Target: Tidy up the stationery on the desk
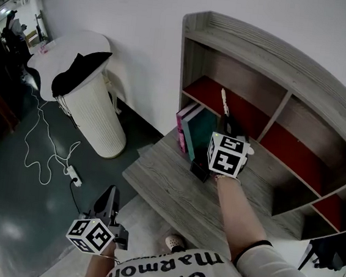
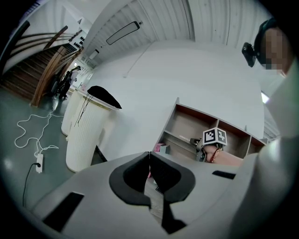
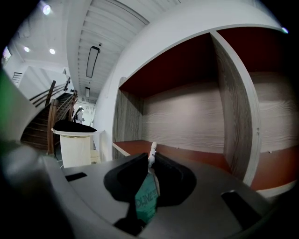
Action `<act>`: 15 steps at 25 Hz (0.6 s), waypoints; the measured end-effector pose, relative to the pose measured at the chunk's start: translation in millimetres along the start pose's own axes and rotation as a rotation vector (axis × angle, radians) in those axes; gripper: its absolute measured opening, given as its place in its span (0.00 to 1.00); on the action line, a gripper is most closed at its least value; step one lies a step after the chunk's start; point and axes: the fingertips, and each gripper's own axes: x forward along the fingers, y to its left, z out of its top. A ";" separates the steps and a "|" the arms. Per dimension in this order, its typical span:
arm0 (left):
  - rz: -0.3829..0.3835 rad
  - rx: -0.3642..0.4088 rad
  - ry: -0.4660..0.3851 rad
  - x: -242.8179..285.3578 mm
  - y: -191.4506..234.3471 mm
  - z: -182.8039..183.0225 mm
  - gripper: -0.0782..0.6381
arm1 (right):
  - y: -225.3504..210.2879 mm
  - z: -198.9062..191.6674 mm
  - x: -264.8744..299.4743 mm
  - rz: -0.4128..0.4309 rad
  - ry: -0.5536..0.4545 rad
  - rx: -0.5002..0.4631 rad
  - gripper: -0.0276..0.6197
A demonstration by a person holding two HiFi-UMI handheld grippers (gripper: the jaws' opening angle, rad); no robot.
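My right gripper (image 1: 227, 123) reaches into the left red-floored compartment of the grey shelf unit (image 1: 278, 72) on the desk (image 1: 173, 193). It is shut on a thin white pen (image 1: 224, 101) whose tip sticks up past the jaws. In the right gripper view the pen (image 3: 147, 196) shows a teal label between the pads, with its white end above my right gripper (image 3: 151, 158). My left gripper (image 1: 112, 193) hangs low beside the desk's left corner, well away from it. There my left gripper (image 2: 149, 156) has its pad tips together with nothing held.
A pink and a dark green book (image 1: 195, 134) stand upright on the desk just left of my right gripper, with a small black block (image 1: 200, 168) in front of them. A white ribbed bin (image 1: 95, 117) stands on the floor at left, near a power strip with cable (image 1: 73, 176).
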 end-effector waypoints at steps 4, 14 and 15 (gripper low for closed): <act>-0.011 0.004 0.001 1.8 -2.4 1.0 0.13 | -1.3 -1.1 -4.5 0.006 -0.009 0.015 0.13; -0.039 0.015 -0.005 -3.2 -11.9 5.8 0.13 | -4.3 -2.3 -25.4 0.033 -0.024 0.064 0.11; -0.042 0.017 -0.007 -5.1 -13.3 6.5 0.13 | -4.8 -2.3 -28.8 0.036 -0.025 0.068 0.11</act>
